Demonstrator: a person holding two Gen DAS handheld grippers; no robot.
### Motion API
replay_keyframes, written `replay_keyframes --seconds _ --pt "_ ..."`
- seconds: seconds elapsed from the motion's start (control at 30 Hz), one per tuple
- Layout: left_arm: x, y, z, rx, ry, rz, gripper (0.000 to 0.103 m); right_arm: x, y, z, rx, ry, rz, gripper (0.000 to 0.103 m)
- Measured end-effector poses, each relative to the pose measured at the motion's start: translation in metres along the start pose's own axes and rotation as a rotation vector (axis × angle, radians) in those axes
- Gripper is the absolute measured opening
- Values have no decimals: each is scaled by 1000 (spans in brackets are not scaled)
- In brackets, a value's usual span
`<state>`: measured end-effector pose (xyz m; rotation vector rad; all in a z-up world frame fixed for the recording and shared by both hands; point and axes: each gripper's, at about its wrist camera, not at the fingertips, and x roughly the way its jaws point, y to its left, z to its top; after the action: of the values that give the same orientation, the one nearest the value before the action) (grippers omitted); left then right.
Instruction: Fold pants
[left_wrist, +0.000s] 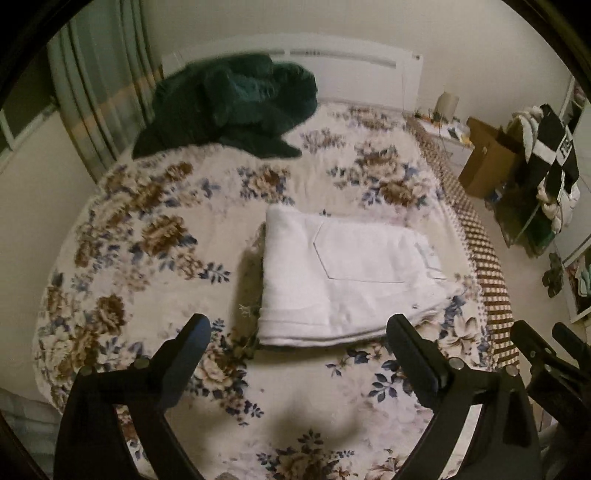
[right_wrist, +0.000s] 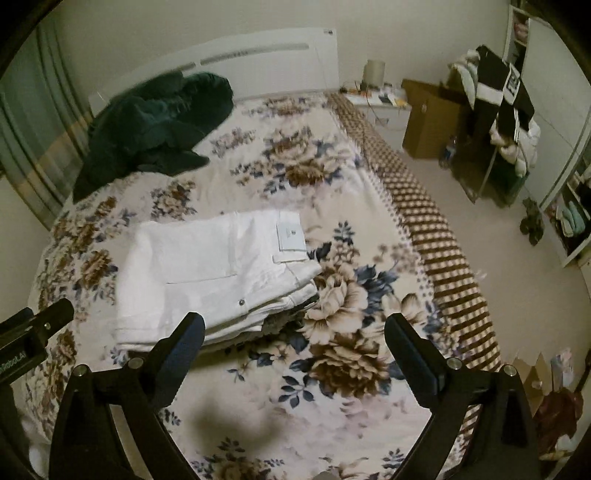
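White pants (left_wrist: 347, 280) are found folded into a compact, layered rectangle, lying flat on the floral bedspread (left_wrist: 155, 236) near the middle of the bed. A back pocket faces upward; in the right wrist view a small label and a metal button are seen at the waistband end of the pants (right_wrist: 218, 273).

The left claw (left_wrist: 299, 332) is observed released, its jaws spread wide, held just short of the near edge of the pants and not touching them. The right claw (right_wrist: 295, 328) is likewise released, jaws apart, positioned at the near waistband corner of the pants with nothing grasped.

A dark green garment (left_wrist: 236, 103) is noted crumpled well beyond the pants, by the headboard (left_wrist: 351, 66). A cardboard box (right_wrist: 428, 118) is recorded on the floor, well apart from the pants.
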<state>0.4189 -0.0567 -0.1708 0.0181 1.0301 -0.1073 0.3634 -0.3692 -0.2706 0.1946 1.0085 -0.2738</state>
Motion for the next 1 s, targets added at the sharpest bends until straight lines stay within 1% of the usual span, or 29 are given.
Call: replay_keyframes --seconds 0.23,0.37,0.47,0.6,0.7,0.87,1.0 --pt "-100 -7 -30 -48 -99 30 97 -111 -8 -18 -59 -98 62 100" --pt "-150 -12 -49 -66 -150 57 97 -180 -14 -33 -90 -156 104 100" --pt "-184 -17 -63 -68 -180 73 97 -223 -18 -44 -104 -194 128 100" --pt "-219 -25 -80 -55 -210 92 97 -283 -23 -61 -129 -246 149 100" --pt "-238 -26 -89 -56 -227 89 97 -322 -27 -73 -123 -272 167 100" --pt "-263 -24 -100 -45 -252 83 97 -372 -29 -91 -121 -312 164 100" --pt "-277 -19 -107 -50 -283 80 97 -403 -28 -102 -123 -341 153 100"
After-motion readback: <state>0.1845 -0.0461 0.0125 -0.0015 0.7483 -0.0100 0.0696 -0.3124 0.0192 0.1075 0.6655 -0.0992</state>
